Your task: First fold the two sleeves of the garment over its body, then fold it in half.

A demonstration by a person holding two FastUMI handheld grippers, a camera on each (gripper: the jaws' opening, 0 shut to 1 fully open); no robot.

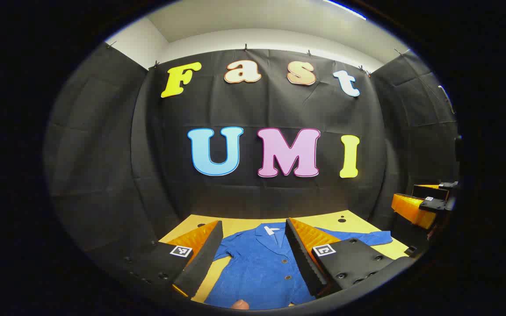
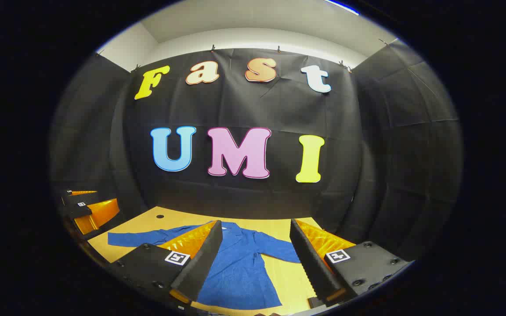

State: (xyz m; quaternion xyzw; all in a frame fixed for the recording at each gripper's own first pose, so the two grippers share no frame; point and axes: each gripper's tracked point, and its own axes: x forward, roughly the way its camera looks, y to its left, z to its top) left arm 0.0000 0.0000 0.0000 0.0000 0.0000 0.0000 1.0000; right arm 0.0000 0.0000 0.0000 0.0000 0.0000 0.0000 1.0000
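Observation:
A blue button-front shirt [image 1: 257, 267] lies flat and face up on the yellow table [image 1: 240, 224], collar toward the booth wall. In the left gripper view one sleeve [image 1: 363, 238] stretches out to the right, and my left finger hides part of the other. In the right gripper view the shirt [image 2: 240, 267] shows both sleeves spread, a long one [image 2: 134, 238] to the left and another [image 2: 279, 251] to the right. My left gripper [image 1: 253, 223] hovers open above the shirt's body. My right gripper [image 2: 256, 222] is open too, above the shirt's right half. Neither holds anything.
The right gripper [image 1: 420, 204] appears at the far right edge of the left gripper view, and the left gripper [image 2: 88, 206] at the far left of the right gripper view. A person's fingertip [image 1: 240, 304] shows at the bottom. Black cloth walls enclose the table.

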